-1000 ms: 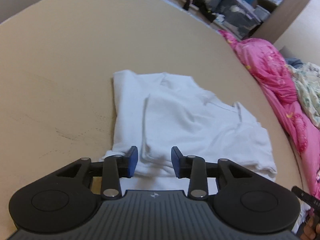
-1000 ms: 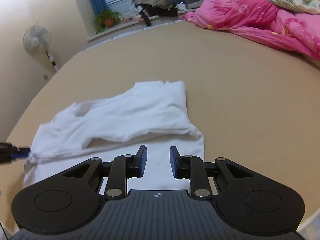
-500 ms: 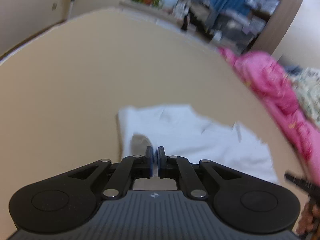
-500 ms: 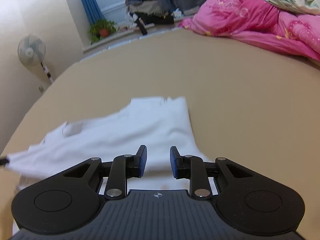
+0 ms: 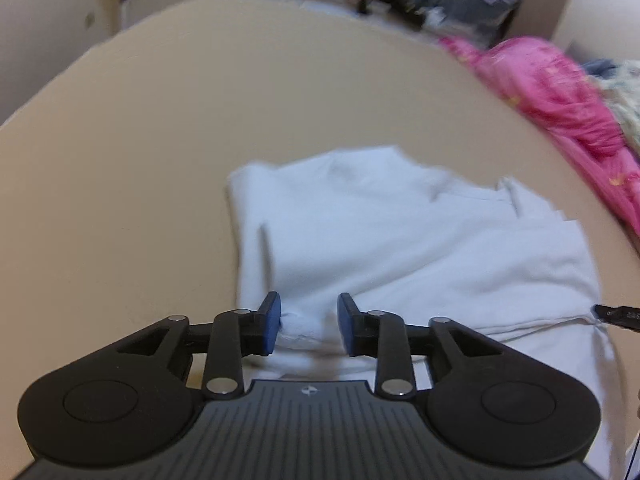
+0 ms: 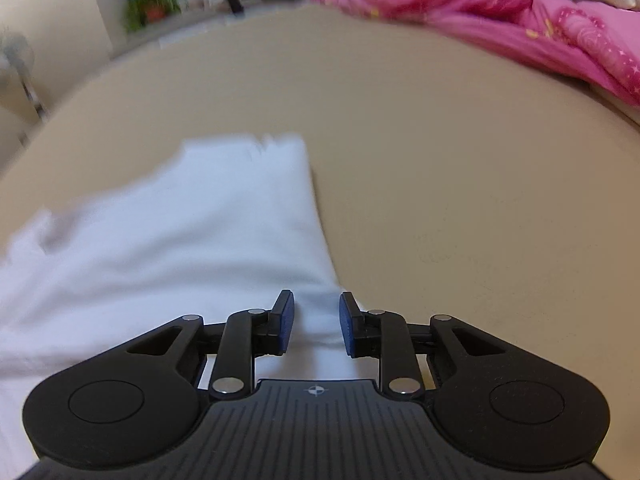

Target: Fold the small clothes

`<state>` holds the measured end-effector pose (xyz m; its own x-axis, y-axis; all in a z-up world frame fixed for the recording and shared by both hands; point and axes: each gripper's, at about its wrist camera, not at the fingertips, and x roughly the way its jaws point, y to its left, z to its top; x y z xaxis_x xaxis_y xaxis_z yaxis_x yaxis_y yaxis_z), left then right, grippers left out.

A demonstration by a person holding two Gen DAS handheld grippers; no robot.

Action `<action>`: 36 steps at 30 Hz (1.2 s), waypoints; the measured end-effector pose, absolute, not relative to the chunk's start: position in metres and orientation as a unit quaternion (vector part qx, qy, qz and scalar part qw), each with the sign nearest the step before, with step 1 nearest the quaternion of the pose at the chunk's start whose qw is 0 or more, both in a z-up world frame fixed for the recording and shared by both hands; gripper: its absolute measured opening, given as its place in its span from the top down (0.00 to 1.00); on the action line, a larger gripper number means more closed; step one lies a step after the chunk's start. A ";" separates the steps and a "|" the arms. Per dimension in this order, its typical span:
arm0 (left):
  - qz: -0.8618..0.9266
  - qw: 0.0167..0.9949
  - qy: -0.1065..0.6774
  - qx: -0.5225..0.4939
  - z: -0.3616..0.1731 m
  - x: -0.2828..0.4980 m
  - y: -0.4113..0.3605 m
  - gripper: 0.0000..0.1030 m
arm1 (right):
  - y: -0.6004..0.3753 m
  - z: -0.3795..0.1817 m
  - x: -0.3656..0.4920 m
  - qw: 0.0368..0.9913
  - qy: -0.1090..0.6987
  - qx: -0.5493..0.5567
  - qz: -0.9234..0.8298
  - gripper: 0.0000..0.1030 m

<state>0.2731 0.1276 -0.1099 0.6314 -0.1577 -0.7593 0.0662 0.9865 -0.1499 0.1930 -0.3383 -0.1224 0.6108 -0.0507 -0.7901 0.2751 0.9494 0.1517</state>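
A: The jaws of the left gripper are opening, a bunched bit of the white T-shirt's near hem lying loose between them. The right gripper has its jaws apart over the shirt's near right corner, not pinching.

B: So which step is this?

A: Likely between folds. The shirt lies partly folded on the tan tabletop. Next, each gripper must close on the near hem and carry it away over the shirt.

B: Room?

A: Plenty beyond and left of the shirt; the pink quilt crowds the tabletop edge to the shirt's right.
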 end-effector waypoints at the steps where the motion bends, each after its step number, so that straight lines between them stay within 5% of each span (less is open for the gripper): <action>1: -0.054 0.897 0.437 -0.027 -0.119 0.274 0.124 0.52 | -0.340 -0.123 0.192 0.889 0.430 0.130 -0.089 0.75; 15: -0.030 0.938 0.343 0.031 -0.015 0.136 0.100 0.44 | -0.339 -0.026 0.039 0.933 0.322 0.142 -0.073 0.65; 21: -0.026 0.914 0.403 -0.028 -0.042 0.035 0.120 0.46 | -0.353 -0.027 -0.042 0.931 0.321 0.158 -0.065 0.65; 31: 0.018 0.880 0.473 -0.040 -0.071 -0.020 0.155 0.70 | -0.376 -0.075 -0.080 0.896 0.409 0.167 -0.057 0.65; 36: 0.007 0.865 0.492 -0.096 -0.091 -0.011 0.164 0.70 | -0.379 -0.092 -0.079 0.864 0.458 0.204 -0.046 0.65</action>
